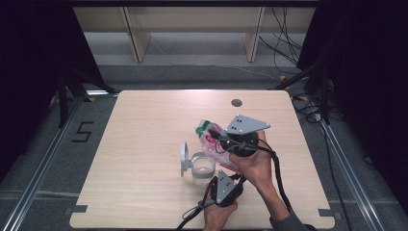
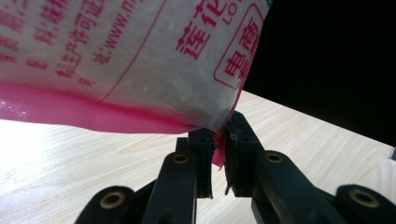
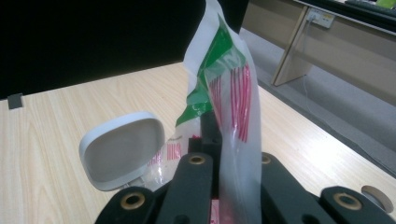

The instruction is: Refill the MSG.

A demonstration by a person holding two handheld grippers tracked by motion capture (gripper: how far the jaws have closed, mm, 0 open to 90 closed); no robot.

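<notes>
Holding the bag (image 1: 211, 140) off the surface (image 1: 144, 125) between both grippers, you look to be partway through emptying it into the clear container (image 1: 203, 166) that stands just beside it, at about seven o'clock from the bag. The lifting and gripping are done; the tipping seems under way, since the bag hangs tilted with its green-topped end toward eleven o'clock. Whether anything has gone into the container I cannot tell, and its white lid (image 1: 184, 159) stands open at the container's nine o'clock side, so closing is left as well.

Your left gripper (image 2: 218, 154) has its fingers pressed on the pink sealed bottom corner of the bag. Your right gripper (image 3: 219, 140) has its fingers shut on the upper part, where the plastic rises thin and flat between them.

The bag is clear, soft plastic with red printed characters, a pink band along the bottom seam and green and red stripes near the top. It holds a pale, grainy-looking filling that bulges the lower part, while the top is slack and creased.
</notes>
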